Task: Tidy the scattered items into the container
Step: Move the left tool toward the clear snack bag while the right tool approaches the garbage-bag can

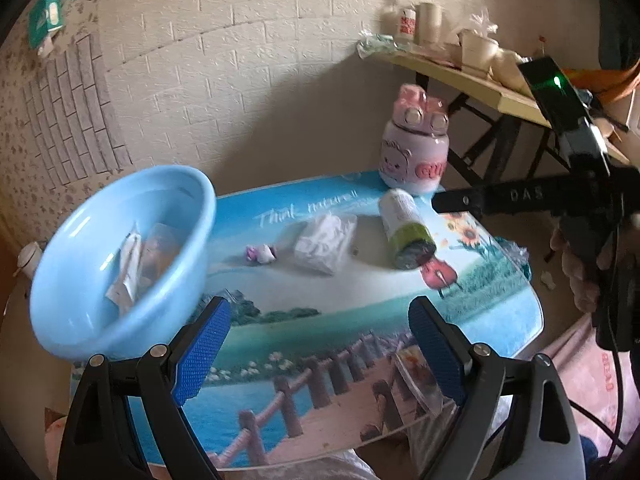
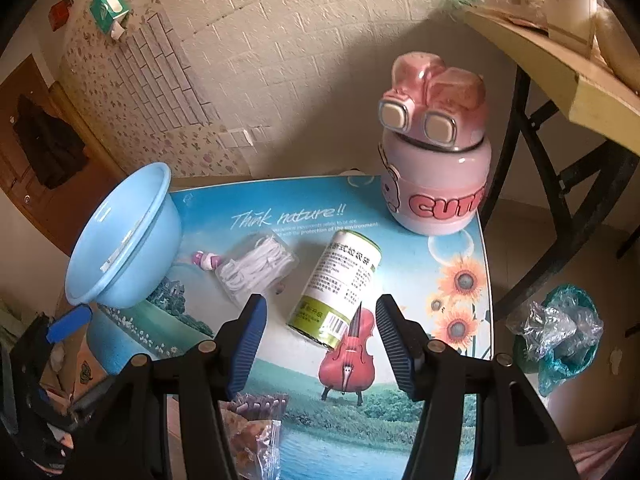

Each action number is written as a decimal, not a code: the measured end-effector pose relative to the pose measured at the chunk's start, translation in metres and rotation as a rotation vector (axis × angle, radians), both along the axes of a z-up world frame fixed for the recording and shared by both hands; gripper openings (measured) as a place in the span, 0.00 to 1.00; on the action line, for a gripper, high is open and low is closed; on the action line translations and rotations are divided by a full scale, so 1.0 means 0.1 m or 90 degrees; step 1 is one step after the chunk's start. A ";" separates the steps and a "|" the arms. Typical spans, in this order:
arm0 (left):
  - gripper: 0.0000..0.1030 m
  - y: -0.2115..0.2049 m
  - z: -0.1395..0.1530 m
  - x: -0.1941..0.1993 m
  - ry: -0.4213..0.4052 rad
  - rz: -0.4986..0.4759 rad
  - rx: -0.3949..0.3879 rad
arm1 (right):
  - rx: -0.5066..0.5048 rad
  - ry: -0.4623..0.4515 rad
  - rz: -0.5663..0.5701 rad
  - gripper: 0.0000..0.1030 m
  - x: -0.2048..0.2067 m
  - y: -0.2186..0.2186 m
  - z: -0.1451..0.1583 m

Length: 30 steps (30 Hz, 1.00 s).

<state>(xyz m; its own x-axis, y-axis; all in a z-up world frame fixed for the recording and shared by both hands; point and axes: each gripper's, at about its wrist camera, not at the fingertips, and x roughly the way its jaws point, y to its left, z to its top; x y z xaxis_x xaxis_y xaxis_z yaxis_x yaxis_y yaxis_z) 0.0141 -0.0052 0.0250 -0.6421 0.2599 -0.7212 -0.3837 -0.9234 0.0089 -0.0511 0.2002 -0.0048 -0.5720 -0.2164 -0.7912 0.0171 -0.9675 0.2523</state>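
Green-labelled can (image 2: pixel 334 286) on its side

The basin (image 1: pixel 120 256) at left is motion-blurred, its packets (image 1: pixel 132 272) unreadable. The snack bag (image 2: pixel 256 440) runs off the right wrist view's bottom edge.

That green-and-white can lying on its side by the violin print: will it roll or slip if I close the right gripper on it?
The can lies on its side on the glossy table, so a nudge across its axis would probably roll it. Its smooth printed label may slip between the pads. The open right gripper looks roughly lined up with its near end.
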 end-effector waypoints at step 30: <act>0.86 0.14 -0.40 -0.10 -0.042 0.045 0.023 | -0.009 -0.032 0.021 0.56 0.01 0.05 -0.30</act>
